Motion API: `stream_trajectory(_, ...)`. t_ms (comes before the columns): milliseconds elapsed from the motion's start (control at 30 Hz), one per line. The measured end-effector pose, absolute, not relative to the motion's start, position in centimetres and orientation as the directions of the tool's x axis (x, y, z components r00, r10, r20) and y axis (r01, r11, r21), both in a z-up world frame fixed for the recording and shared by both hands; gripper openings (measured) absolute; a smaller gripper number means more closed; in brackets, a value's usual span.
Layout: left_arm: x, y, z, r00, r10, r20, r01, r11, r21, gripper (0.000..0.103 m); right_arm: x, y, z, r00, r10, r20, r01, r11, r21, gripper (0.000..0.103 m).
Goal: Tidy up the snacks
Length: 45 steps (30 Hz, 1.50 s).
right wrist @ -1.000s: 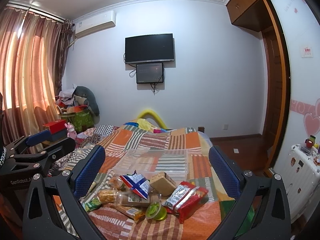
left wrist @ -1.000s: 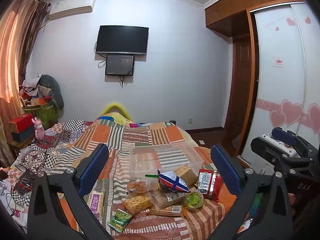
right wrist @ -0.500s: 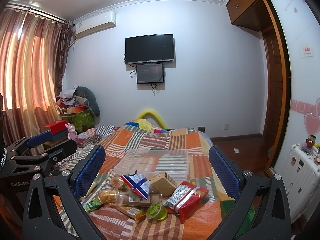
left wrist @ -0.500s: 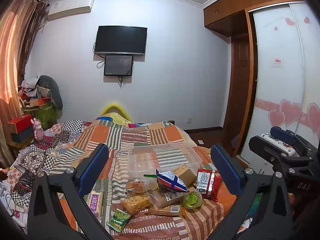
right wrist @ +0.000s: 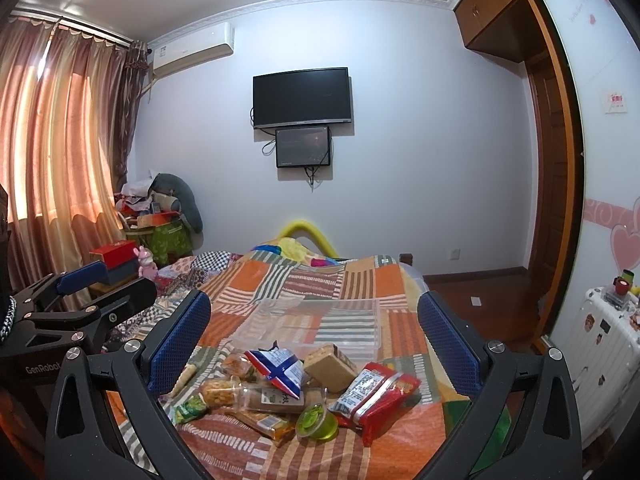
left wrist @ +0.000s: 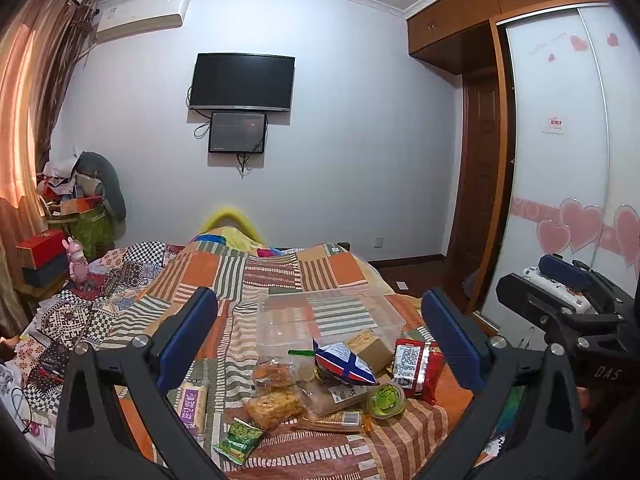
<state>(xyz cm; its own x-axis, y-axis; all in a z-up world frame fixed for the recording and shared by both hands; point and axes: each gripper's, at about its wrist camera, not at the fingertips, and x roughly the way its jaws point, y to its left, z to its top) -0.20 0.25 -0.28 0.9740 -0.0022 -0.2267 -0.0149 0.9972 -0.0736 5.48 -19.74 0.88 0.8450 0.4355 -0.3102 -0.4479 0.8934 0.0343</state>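
Observation:
A pile of snacks lies on the patchwork bed: a blue-and-red chip bag [left wrist: 343, 364] [right wrist: 276, 368], a red packet [left wrist: 416, 364] [right wrist: 374, 396], a green jelly cup [left wrist: 386, 400] [right wrist: 316, 422], a brown block [right wrist: 330, 362], a purple-labelled bar [left wrist: 192, 400] and a small green pack [left wrist: 238, 438]. A clear plastic bin [left wrist: 328, 320] [right wrist: 316, 322] sits just behind the pile. My left gripper [left wrist: 320, 344] is open and empty, held above the pile. My right gripper [right wrist: 314, 344] is open and empty too.
The striped bed [left wrist: 280, 276] fills the middle. Cluttered boxes and a pink toy [left wrist: 76, 260] stand at the left. A white suitcase [right wrist: 604, 356] and a wardrobe [left wrist: 560, 160] are on the right. A TV [right wrist: 302, 96] hangs on the far wall.
Both views have shifted very slightly; the grippers stay open and the snacks have not moved.

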Motion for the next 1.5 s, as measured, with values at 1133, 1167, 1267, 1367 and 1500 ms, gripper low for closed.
stream_trajectory(1133,7.1,8.4,-14.3,0.745,-0.002,-0.667,-0.075,0.993,-0.087,0.078,10.1,-21.8,-8.1,0.668,0.336,-0.664,-0.394,0.917,0.068,0.075)
stream_trajectory(1167,7.3,8.6,-15.2,0.729,-0.006,-0.684,-0.07,0.994,-0.084,0.078,10.2,-21.6,-8.4,0.657,0.336,-0.675,-0.396,0.916,0.071,0.074)
stream_trajectory(1267,7.8,8.9,-17.5,0.693,-0.01,-0.721,-0.067,0.995,-0.078,0.078,10.5,-21.1,-9.7,0.61,0.341,-0.715,-0.406,0.91,0.088,0.07)
stream_trajectory(1367,8.4,9.5,-19.4,0.661,-0.017,-0.75,-0.077,0.993,-0.091,0.078,11.0,-20.3,-11.0,0.553,0.353,-0.755,-0.417,0.902,0.117,0.06)
stream_trajectory(1500,9.0,10.4,-21.3,0.636,-0.029,-0.771,-0.085,0.991,-0.108,0.072,11.7,-19.4,-12.4,0.495,0.371,-0.786,-0.425,0.892,0.153,0.051)
